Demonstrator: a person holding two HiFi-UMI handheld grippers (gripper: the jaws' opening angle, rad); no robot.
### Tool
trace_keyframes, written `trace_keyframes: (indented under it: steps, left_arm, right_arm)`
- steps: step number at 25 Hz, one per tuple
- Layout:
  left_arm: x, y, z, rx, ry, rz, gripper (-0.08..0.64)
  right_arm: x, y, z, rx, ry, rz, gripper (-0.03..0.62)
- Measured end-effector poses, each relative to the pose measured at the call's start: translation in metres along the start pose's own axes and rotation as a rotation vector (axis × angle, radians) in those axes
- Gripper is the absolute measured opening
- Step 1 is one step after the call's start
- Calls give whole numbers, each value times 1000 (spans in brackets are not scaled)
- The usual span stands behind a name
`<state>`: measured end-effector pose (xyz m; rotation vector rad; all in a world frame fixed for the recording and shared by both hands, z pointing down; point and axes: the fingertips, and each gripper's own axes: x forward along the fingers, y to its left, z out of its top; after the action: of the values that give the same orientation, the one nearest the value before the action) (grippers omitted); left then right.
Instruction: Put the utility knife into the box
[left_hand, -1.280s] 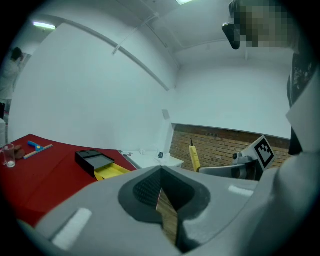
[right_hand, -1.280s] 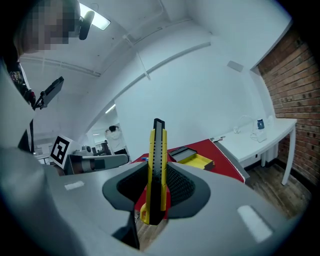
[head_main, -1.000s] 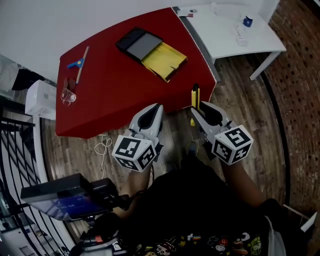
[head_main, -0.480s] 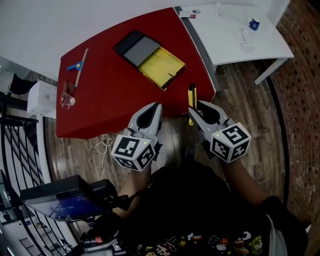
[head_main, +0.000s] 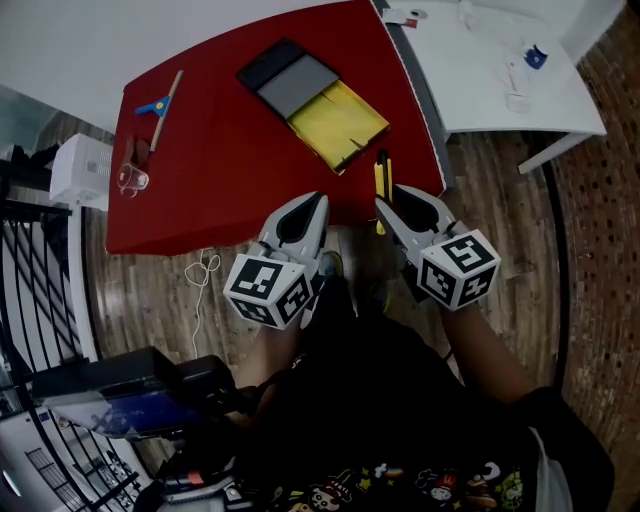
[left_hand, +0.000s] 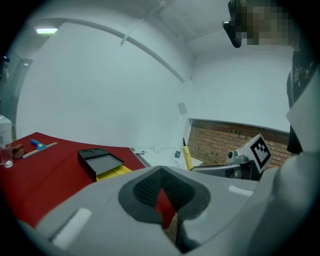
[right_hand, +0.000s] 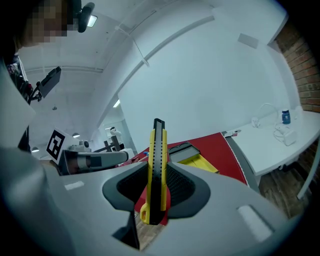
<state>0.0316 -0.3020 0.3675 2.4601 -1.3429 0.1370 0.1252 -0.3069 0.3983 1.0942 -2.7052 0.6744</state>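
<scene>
- Knife (head_main: 381, 180): yellow and black, gripped in your right gripper (head_main: 385, 210). The jaws are closed on its lower half.
- In the right gripper view the knife stands upright between the two dark pads. Its top end reaches well past the jaws and its yellow tail end hangs just below them.
- From the head view, you hold the knife in the air over the near right edge of the red table (head_main: 210, 180). It is not touching the table.
- Box (head_main: 315, 95): it lies open on the far half of the red table. A black and grey part lies to the left and a yellow part to the right, and the two touch.
- The knife's far end points toward the box and sits near the yellow part's near corner. The knife is outside the box.
- Left gripper (head_main: 312, 205): you hold it beside the right one, over the table's near edge. Its jaws are closed to a thin slit with nothing between them.
- A glass (head_main: 131, 180) stands near the table's left edge, well apart from the box. A wooden stick (head_main: 166, 115) lies beyond it.
- A white table (head_main: 480, 90) touches the red table's right side, with small items on it that are too small to tell.
</scene>
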Motion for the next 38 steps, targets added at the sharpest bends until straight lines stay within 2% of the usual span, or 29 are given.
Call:
trace_keyframes:
  steps: [8, 14, 18, 27, 30, 35, 38]
  left_arm:
    - [25, 65, -10, -51, 34, -26, 2]
    - [56, 125, -13, -72, 63, -60, 2]
    - [77, 162, -24, -98, 84, -55, 2]
    - [119, 187, -60, -119, 155, -11, 2]
    - [135, 204, -69, -118, 185, 6, 2]
    - [164, 235, -85, -138, 240, 13, 0]
    - [169, 237, -93, -147, 254, 16, 0]
  right_arm:
    - [73, -15, -1, -26, 64, -49, 141]
    - [150, -47, -6, -24, 134, -110, 141]
    - [194, -66, -13, -30, 187, -135, 141]
    - [236, -81, -27, -98, 275, -146, 141]
    - [257, -89, -41, -115, 348, -154, 141]
    - [300, -111, -73, -129, 530, -192, 141]
    - [310, -116, -87, -128, 610, -188, 141]
